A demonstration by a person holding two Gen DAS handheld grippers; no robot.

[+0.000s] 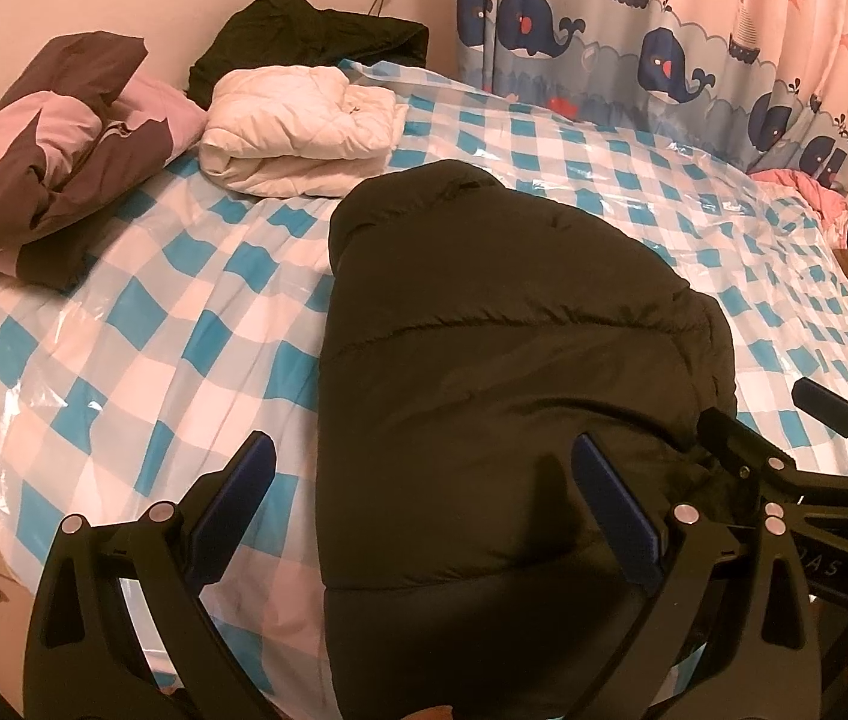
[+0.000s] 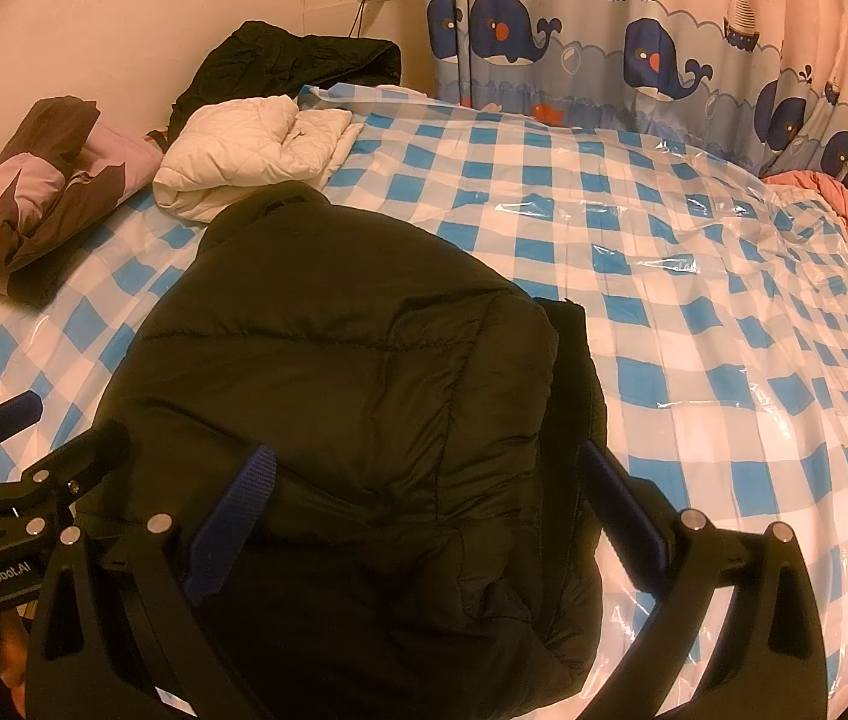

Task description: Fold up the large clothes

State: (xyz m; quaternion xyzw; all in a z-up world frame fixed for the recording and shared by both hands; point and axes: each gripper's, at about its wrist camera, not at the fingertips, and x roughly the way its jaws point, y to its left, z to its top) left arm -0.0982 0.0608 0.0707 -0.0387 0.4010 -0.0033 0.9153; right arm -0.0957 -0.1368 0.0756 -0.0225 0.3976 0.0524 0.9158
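Note:
A black puffer jacket (image 1: 502,360) (image 2: 351,372) lies lengthwise on the bed, folded into a long narrow shape with its near end toward me. My left gripper (image 1: 424,462) is open above that near end. Its left finger is over the checked sheet, its right finger is over the jacket, and the jacket's left edge lies between them. In the right wrist view, my right gripper (image 2: 427,468) is open too, straddling the jacket's right half with its right finger at the jacket's right edge. Each gripper shows in the other's view, the right gripper (image 1: 766,408) and the left gripper (image 2: 63,423).
The bed (image 1: 123,348) (image 2: 694,312) has a blue-and-white checked cover under clear plastic. At its far left lie a folded white quilted garment (image 1: 297,126), a pink-and-brown garment (image 1: 57,162) and a black garment (image 1: 309,36). A whale curtain (image 2: 634,42) hangs behind. Pink clothes (image 2: 832,192) lie far right.

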